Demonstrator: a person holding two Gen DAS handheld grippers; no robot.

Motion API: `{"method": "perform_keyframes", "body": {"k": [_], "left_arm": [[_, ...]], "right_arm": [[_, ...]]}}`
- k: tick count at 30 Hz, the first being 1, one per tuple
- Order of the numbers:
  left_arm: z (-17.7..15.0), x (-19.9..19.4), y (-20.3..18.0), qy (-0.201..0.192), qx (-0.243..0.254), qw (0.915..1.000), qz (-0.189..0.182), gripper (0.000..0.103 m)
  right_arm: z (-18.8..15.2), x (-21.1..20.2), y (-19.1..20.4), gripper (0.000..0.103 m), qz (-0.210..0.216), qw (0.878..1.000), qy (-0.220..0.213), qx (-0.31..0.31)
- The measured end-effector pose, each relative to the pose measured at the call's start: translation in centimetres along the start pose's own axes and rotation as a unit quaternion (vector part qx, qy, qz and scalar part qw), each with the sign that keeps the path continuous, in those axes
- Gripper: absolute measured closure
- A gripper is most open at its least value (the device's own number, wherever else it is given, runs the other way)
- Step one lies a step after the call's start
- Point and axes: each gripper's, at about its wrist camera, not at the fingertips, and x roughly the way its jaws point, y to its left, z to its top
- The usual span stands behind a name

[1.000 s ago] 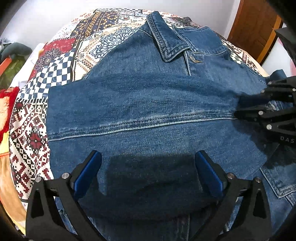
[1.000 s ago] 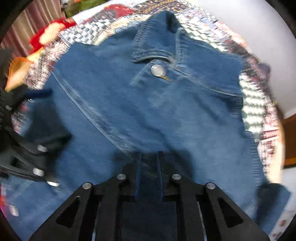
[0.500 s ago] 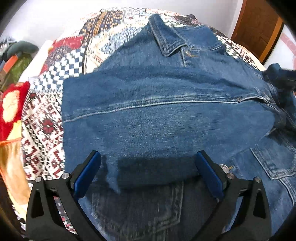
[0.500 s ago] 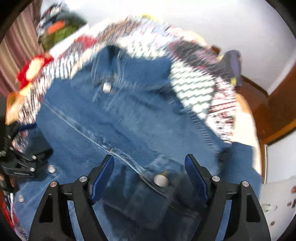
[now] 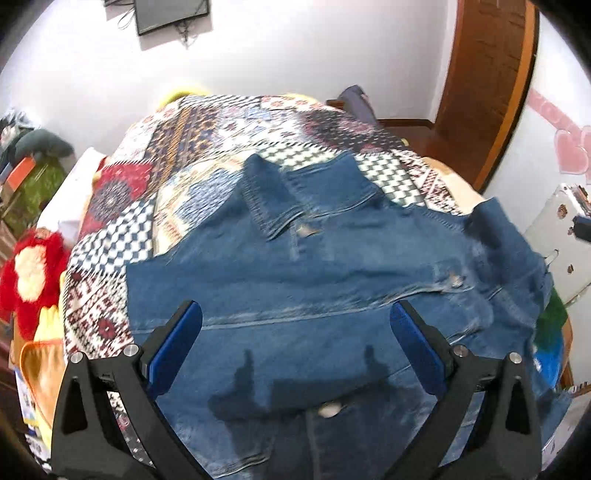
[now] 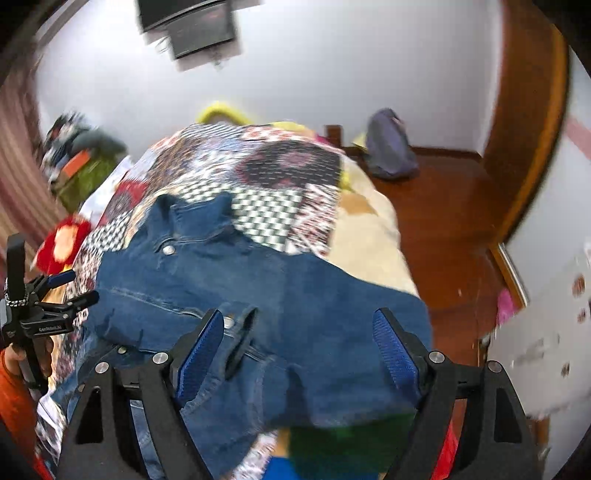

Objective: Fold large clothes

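Observation:
A blue denim jacket (image 5: 314, 280) lies collar away from me on the patchwork quilt (image 5: 207, 155), one sleeve folded across its front. My left gripper (image 5: 295, 310) hovers open above the folded sleeve and holds nothing. In the right wrist view the jacket (image 6: 221, 280) spreads to the bed's right edge, where its side drapes over. My right gripper (image 6: 299, 317) hangs above that side with its jaws opening; the denim lies below them and no pad presses on it. The left gripper (image 6: 55, 295) shows at the far left of that view, held by a hand in an orange sleeve (image 6: 14, 398).
A red plush toy (image 5: 33, 266) and piled things lie left of the bed. A wooden door (image 5: 487, 74) and a white cabinet (image 5: 561, 236) stand to the right. A grey bag (image 6: 391, 151) sits on the wood floor beyond the bed. A dark screen (image 5: 170, 11) hangs on the wall.
The right gripper was shut on denim a second ago; it has let go, opened and swung up and away to the right. The left gripper rose and drew back, still open.

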Motion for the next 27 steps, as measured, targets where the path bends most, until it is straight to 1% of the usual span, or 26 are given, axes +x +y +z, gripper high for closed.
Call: {"method": "perform_keyframes", "body": {"k": [3,5,7,9,10,11,13,17,19,20,24,27], "left_arm": [[0.6,0.9,-2.0,0.005,0.015,0.9997,-0.017,0.0],[0.7,1.9,-3.6,0.011,0.029,0.9992,-0.024,0.0],[0.6,2.8,-4.9,0.019,0.04,0.9986,-0.029,0.0],[0.4,4.2,-6.3,0.033,0.051,0.9974,-0.039,0.0],[0.3,4.9,-6.9,0.04,0.056,0.9967,-0.042,0.0],[0.1,5.6,-7.4,0.048,0.061,0.996,-0.046,0.0],[-0.1,6.8,-8.2,0.063,0.067,0.9944,-0.053,0.0],[-0.7,9.1,-9.1,0.104,0.051,0.9897,-0.084,0.0],[-1.0,9.8,-9.3,0.115,0.046,0.9884,-0.088,0.0],[-1.2,10.0,-9.4,0.118,0.044,0.9881,-0.089,0.0],[-1.4,9.9,-9.0,0.117,0.034,0.9883,-0.091,0.0],[-1.4,9.7,-8.5,0.116,0.025,0.9891,-0.088,0.0]], "right_arm": [[-1.8,0.3,-3.3,0.022,-0.003,0.998,0.013,0.054],[-3.4,0.7,-5.8,0.021,-0.001,0.995,0.025,0.101],[-5.3,1.3,-8.1,0.022,0.012,0.988,0.037,0.152],[-7.4,2.1,-10.1,0.021,0.029,0.976,0.046,0.21],[-8.7,2.6,-11.1,0.022,0.042,0.968,0.052,0.24],[-9.3,3.0,-11.6,0.022,0.05,0.964,0.057,0.257],[-11.0,3.8,-13.1,0.021,0.069,0.949,0.066,0.299],[-12.1,4.6,-15.0,0.021,0.08,0.93,0.059,0.355],[-12.2,5.3,-15.7,0.021,0.101,0.916,0.057,0.383],[-12.1,5.7,-16.0,0.021,0.105,0.913,0.058,0.39],[-11.5,8.0,-16.8,0.021,0.109,0.905,0.058,0.406],[-10.9,9.4,-17.3,0.021,0.102,0.9,0.049,0.421]]}}
